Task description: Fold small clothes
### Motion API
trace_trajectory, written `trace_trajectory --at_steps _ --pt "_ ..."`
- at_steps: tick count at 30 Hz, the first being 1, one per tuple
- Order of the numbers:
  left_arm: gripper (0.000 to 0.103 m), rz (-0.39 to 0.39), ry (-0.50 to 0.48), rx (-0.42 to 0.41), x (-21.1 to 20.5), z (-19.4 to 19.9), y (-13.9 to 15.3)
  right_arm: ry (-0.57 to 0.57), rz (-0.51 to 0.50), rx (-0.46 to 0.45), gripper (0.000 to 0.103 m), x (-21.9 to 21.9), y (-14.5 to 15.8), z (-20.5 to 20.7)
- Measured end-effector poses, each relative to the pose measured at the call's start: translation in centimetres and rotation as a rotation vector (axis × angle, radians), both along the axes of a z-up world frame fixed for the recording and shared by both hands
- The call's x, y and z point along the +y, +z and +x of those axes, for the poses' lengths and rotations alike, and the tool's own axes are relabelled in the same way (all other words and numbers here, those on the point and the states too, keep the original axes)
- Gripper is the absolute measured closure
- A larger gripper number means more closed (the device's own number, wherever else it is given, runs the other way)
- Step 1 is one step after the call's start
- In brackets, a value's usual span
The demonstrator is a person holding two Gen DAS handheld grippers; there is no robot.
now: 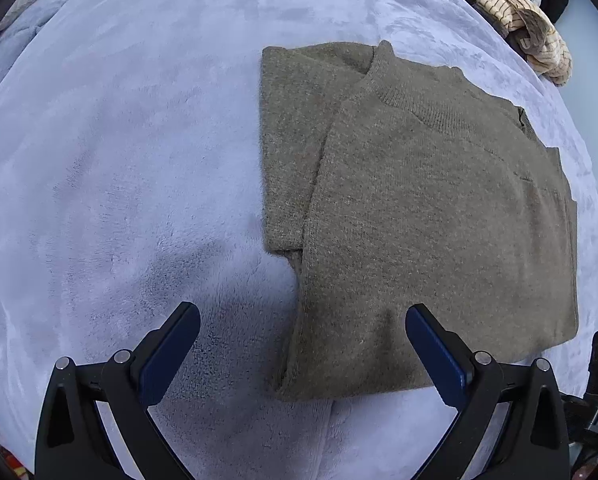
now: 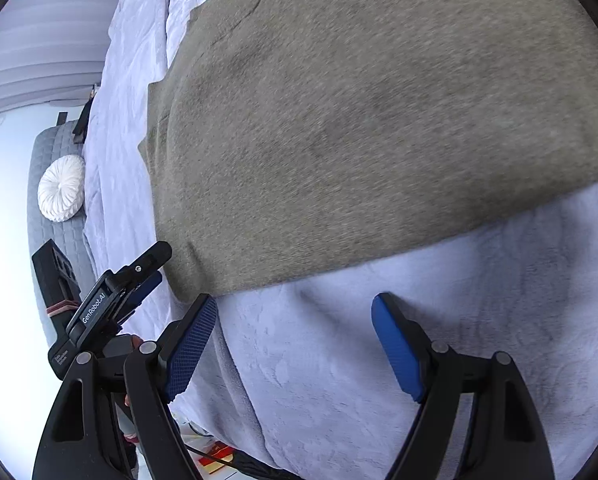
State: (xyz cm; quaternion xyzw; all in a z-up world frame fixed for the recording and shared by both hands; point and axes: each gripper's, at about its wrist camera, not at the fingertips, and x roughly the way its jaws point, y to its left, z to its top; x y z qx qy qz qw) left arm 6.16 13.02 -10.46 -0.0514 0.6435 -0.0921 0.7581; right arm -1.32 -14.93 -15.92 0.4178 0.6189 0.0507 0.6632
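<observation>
An olive-brown knit sweater (image 1: 419,208) lies flat on the pale lilac fleece blanket (image 1: 119,160), its sleeves folded in over the body and its ribbed collar at the far side. My left gripper (image 1: 303,320) is open and empty, hovering over the sweater's near left corner. In the right wrist view the sweater (image 2: 359,120) fills the upper part. My right gripper (image 2: 295,312) is open and empty just in front of the sweater's near edge. The left gripper (image 2: 147,272) shows at the left of the right wrist view, beside that corner.
A heap of striped cream and dark clothes (image 1: 527,20) lies at the far right edge of the bed. A grey quilted seat with a round white cushion (image 2: 61,188) stands beyond the bed's left side. The bed edge drops off below my right gripper.
</observation>
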Motion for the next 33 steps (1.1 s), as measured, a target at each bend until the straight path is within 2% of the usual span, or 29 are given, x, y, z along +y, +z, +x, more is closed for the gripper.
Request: trace_trajectory --at_steps 4,6,14,18,23,24,26,27,28,31,33 --pt "0.000 -0.069 0.020 0.032 1.0 0.3 -0.7 -0.018 0.058 -0.007 0.020 1.1 -0.6 0.5" --pt "0.000 -0.111 0.042 0.040 1.5 0.5 -0.8 -0.039 0.118 -0.013 0.020 1.9 -1.2 0.7" --pt "0.000 -0.334 0.131 0.074 4.1 1.3 -1.2 -0.162 0.288 -0.018 0.020 4.3 -4.1 1.2" --pt "0.000 -0.401 0.163 0.091 5.1 1.4 -1.7 -0.249 0.369 -0.062 0.020 4.4 -4.6 1.8" --pt "0.000 -0.456 0.192 0.104 4.7 1.9 -2.3 -0.295 0.439 -0.073 0.019 5.0 -5.0 2.9" --pt "0.000 -0.468 0.193 0.105 4.7 2.1 -2.3 -0.295 0.447 -0.068 0.022 5.3 -5.1 3.2" --pt "0.000 -0.501 0.193 0.112 4.6 2.5 -2.3 -0.287 0.462 -0.061 0.042 5.7 -5.2 4.0" --pt "0.000 -0.520 0.193 0.117 4.5 2.7 -2.4 -0.280 0.461 -0.058 0.074 5.9 -5.2 4.3" --pt "0.000 -0.537 0.195 0.119 4.5 2.9 -2.4 -0.273 0.457 -0.060 0.090 5.9 -5.1 4.4" --pt "0.000 -0.585 0.200 0.133 4.6 3.6 -2.6 -0.250 0.463 -0.148 0.093 5.5 -3.3 5.3" --pt "0.000 -0.646 0.198 0.148 4.5 4.2 -2.8 -0.222 0.469 -0.215 0.093 5.0 -1.4 5.8"
